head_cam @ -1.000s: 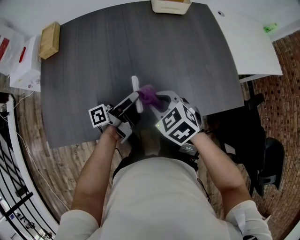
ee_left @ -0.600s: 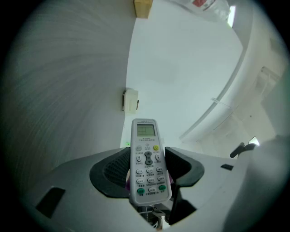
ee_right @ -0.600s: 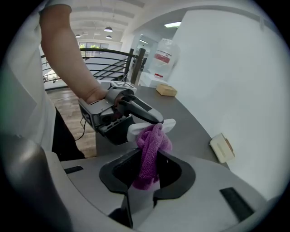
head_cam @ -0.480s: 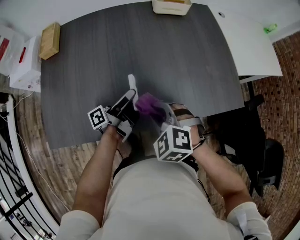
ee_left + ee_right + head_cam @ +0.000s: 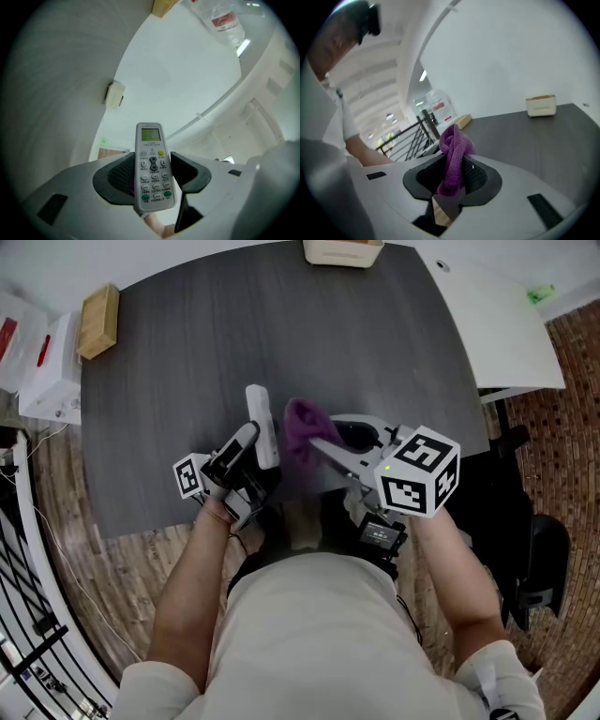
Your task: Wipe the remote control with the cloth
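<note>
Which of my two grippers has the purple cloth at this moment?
The right gripper: its jaws are clamped on the bunched purple cloth. The left gripper grips the white remote control instead, buttons facing its camera.

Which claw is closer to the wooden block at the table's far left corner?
Left. The left claw, clamping the remote, sits well to the wooden block's right; the right claw, holding the purple cloth, lies farther right still.
</note>
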Demonstrator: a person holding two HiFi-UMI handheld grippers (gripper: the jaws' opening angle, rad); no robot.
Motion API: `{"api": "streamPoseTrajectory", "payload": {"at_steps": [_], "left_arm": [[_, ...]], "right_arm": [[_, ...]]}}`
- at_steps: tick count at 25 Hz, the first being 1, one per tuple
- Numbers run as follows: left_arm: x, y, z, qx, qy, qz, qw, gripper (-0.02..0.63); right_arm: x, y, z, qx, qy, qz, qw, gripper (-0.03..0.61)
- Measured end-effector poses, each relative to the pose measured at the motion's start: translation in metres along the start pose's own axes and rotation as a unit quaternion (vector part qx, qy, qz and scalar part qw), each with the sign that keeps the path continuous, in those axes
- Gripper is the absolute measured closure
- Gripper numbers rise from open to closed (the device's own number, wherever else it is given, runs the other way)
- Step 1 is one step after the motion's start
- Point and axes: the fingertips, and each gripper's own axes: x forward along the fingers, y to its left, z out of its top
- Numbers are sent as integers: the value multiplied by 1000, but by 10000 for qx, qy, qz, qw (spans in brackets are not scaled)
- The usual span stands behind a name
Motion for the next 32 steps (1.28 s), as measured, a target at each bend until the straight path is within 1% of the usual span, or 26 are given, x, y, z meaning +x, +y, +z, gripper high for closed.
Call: {"api": "streamPoseTrajectory", "payload": {"at_steps": [2,4,6,7,9,12,15,19,23,25,26,28,30,32], "left_arm": [[5,-10,-11,-133,204,-288,9993,374],[9,-17,-22,-256,438,-508,9974,374],[13,-22,-33,-381,665,-668,9948,374],[15,-24,-37,-425,749,-722,9937,374],[16,-27,-39,-441,800,-763,9929,374],[13,-24,-32,-324,687,-651,9950,374],[10,-21,-22,-157,532,-492,9972,374],[8,-18,-7,87,185,-345,9992,374],[9,-18,-1,272,35,-215,9994,374],[7,-16,6,404,-152,-88,9990,374],[6,-14,11,486,-273,-2,9984,374],[2,-10,22,649,-509,222,9963,374],[-3,-4,31,786,-713,530,9929,374],[-7,3,39,871,-911,847,9884,374]], "right_arm": [[0,-18,17,794,-404,68,9960,477],[4,-31,28,1534,-716,233,9853,477],[9,-38,35,2022,-930,407,9741,477],[13,-38,39,2129,-984,520,9707,477],[20,-32,40,2195,-965,709,9682,477],[20,-22,27,2303,-818,757,9667,477],[19,-12,20,2228,-718,820,9688,477],[23,1,8,1902,-436,856,9770,477],[22,6,-2,1949,-329,885,9763,477],[21,12,-10,1924,-221,917,9768,477],[21,15,-16,1836,-120,920,9786,477],[19,24,-32,1443,194,860,9856,477],[17,30,-43,846,519,683,9927,477],[17,37,-42,153,702,495,9962,477]]}}
